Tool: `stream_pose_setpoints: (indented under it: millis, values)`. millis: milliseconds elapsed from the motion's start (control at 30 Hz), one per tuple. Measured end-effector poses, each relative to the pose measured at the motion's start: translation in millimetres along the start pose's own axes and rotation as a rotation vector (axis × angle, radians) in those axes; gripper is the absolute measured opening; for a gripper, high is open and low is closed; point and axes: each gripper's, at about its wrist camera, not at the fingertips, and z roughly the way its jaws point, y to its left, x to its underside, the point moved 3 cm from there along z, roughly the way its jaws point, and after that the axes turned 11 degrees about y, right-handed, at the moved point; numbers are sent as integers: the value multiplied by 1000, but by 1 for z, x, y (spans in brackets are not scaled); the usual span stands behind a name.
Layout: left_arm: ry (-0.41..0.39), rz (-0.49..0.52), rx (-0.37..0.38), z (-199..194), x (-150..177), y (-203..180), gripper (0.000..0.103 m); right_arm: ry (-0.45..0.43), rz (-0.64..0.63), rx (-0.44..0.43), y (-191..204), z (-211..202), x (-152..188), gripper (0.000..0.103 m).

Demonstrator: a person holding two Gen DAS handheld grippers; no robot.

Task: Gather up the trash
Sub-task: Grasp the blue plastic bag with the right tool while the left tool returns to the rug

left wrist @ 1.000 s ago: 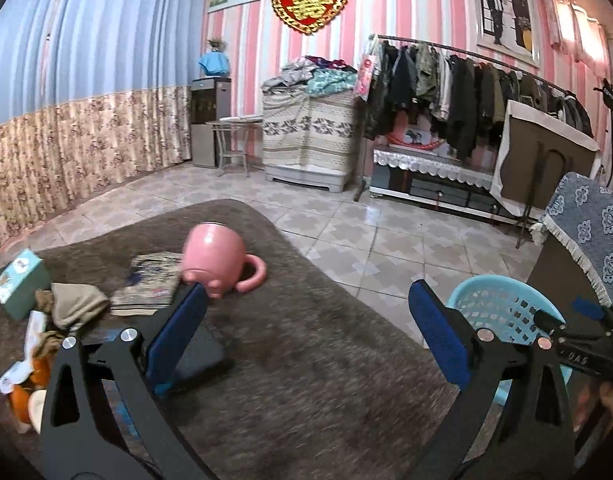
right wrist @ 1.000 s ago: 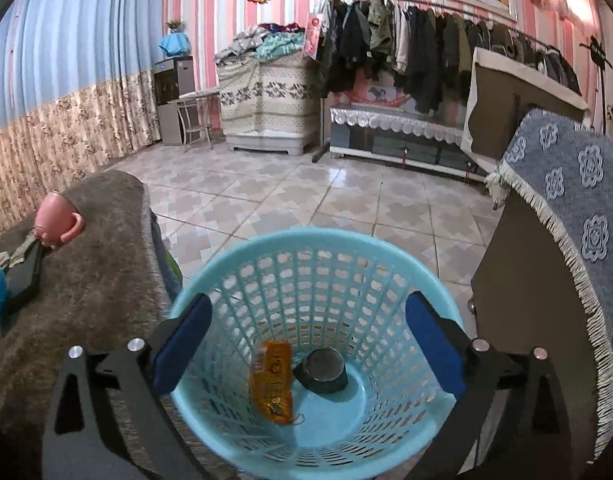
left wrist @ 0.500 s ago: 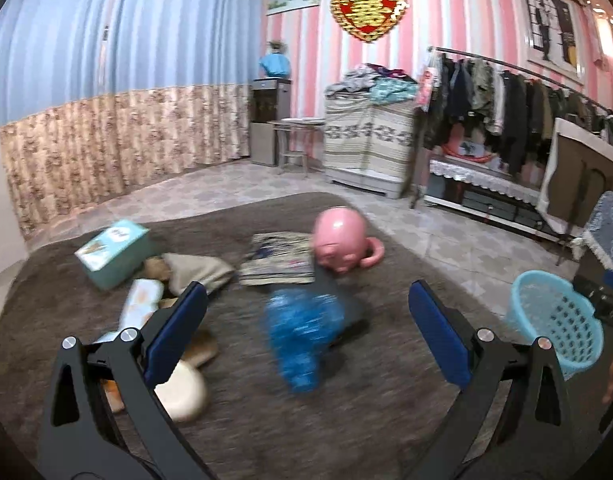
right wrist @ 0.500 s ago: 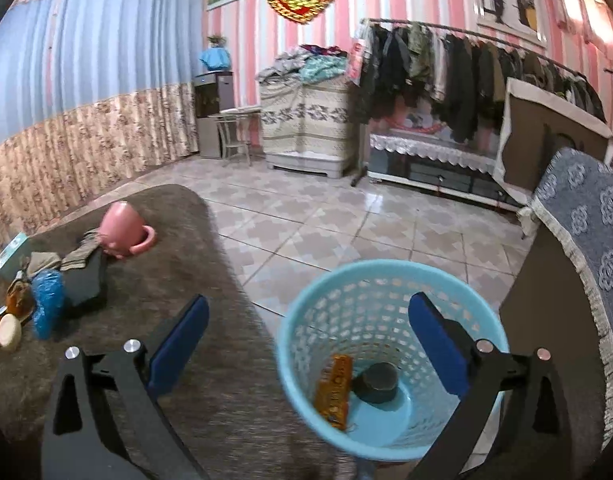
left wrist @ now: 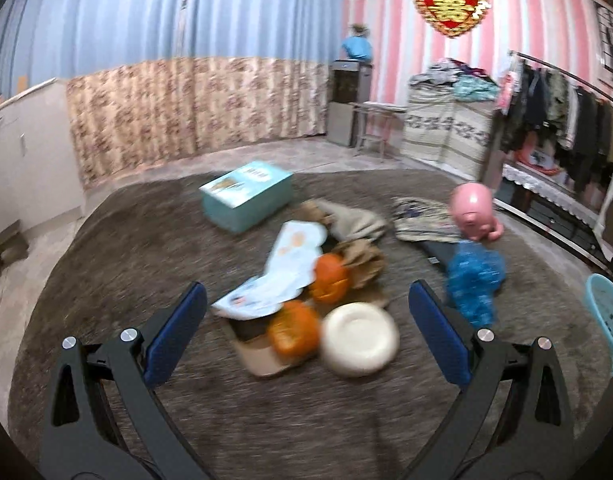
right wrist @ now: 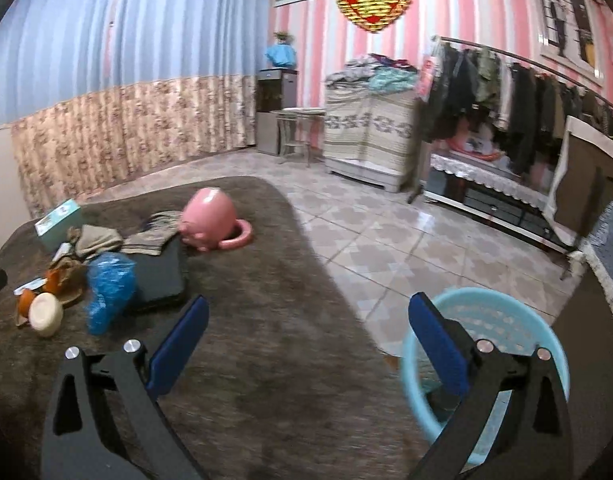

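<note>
Having swung away from the basket (right wrist: 486,344), both grippers, left (left wrist: 306,324) and right (right wrist: 306,332), now face the rug's trash pile (left wrist: 306,288) with jaws apart and empty, so another pickup looks next.

orange peels (left wrist: 331,278): 2 (blurred) | teal box (left wrist: 245,195): 1 | pink mug (left wrist: 472,210): 1 | basket (right wrist: 502,330): 1

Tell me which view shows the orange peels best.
The left wrist view: both orange peels lie centred and large, just ahead of the open left tool. The right wrist view shows them only small at the far left, partly hidden behind the cream disc.
</note>
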Motion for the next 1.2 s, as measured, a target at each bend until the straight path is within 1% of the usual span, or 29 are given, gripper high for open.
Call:
stream_pose_setpoints:
  millis: [133,300,433,533,600,767,800,833,867,900,933,967,1033,1100,1200]
  values:
    - [10,-20,-40,8,5,18,97,15,-57,-47,32,12,2,98]
    - [37,-27,-59,19,12,33,97,36,-124,-93,73,30,2,98]
    - [40,-35,-58,20,9,41,97,41,-178,-124,103,43,-1,98]
    - [36,-34,-73,19,5,48,97,64,-203,-169,124,52,1,98]
    - [37,-37,-80,20,5,53,97,74,-219,-184,134,58,2,98]
    - [75,-58,-62,29,7,61,97,100,-256,-211,159,76,1,97]
    - [84,-62,-54,31,7,62,97,111,-261,-230,162,79,2,93]
    - [91,-64,-42,33,6,62,97,119,-270,-243,165,80,3,83]
    - [97,-64,-34,35,6,62,97,125,-278,-249,168,82,5,76]
    - [104,-62,-27,37,6,61,97,137,-297,-260,172,84,8,63]
    - [112,-56,-24,40,7,59,97,145,-308,-271,174,85,9,52]
    - [118,-51,-25,42,6,58,97,154,-322,-294,176,85,11,48]
    - [117,-37,-29,41,7,54,97,150,-324,-317,176,83,11,31]
    - [109,-24,-23,38,8,48,97,140,-318,-332,172,79,10,23]
    - [111,-13,4,36,10,42,97,109,-295,-324,162,70,5,22]
